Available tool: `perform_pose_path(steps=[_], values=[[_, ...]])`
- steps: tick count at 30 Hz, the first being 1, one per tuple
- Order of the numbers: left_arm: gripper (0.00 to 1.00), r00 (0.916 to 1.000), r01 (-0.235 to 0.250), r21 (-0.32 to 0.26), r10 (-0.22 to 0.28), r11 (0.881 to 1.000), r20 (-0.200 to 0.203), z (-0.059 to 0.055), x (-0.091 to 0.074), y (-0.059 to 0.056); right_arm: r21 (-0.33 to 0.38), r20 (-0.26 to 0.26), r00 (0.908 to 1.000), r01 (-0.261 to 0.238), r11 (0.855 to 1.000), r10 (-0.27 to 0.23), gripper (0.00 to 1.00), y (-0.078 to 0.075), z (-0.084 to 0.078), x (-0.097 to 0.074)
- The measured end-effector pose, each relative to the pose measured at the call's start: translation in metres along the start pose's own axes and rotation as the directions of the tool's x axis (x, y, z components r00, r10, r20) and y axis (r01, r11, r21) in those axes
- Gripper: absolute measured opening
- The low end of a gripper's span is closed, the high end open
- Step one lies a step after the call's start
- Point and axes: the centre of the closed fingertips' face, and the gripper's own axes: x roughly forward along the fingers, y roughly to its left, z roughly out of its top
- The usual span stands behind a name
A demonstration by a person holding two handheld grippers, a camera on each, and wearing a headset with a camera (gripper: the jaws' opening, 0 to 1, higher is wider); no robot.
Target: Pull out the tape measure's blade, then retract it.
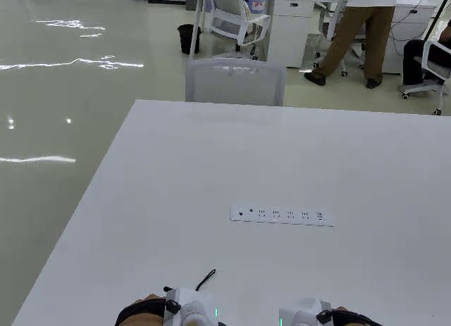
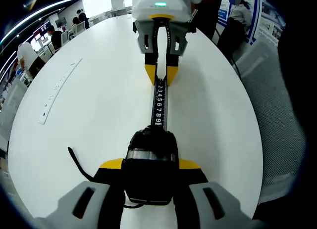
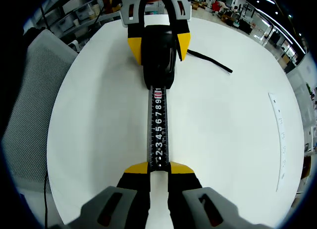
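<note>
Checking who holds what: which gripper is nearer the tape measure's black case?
Left. The left gripper is shut around the case. The right gripper pinches the free end of the blade, a short stretch of pulled-out tape away from the case.

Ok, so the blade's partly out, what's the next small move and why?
Probably draw the right tongs a little farther from the tape measure case. The left tongs clamp that case, the right pinch the blade at its tip, and just a short numbered stretch is out, so more pull likely comes before retracting.
</note>
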Motion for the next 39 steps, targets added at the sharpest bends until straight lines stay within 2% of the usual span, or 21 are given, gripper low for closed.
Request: perform_pose_path(steps=[15,39], values=[[0.33,1.0000,0.000,0.003,0.001,1.000,-0.009,-0.001,0.001,0.000,0.010,-0.022,0.9998,0.004,1.000,-0.004,0.11,-0.001,-0.030,-0.006],[0.33,0.9999,0.003,0.003,-0.003,1.000,-0.014,0.001,-0.001,0.000,0.016,-0.040,0.9992,0.001,1.000,0.000,0.11,0.001,-0.044,-0.021]])
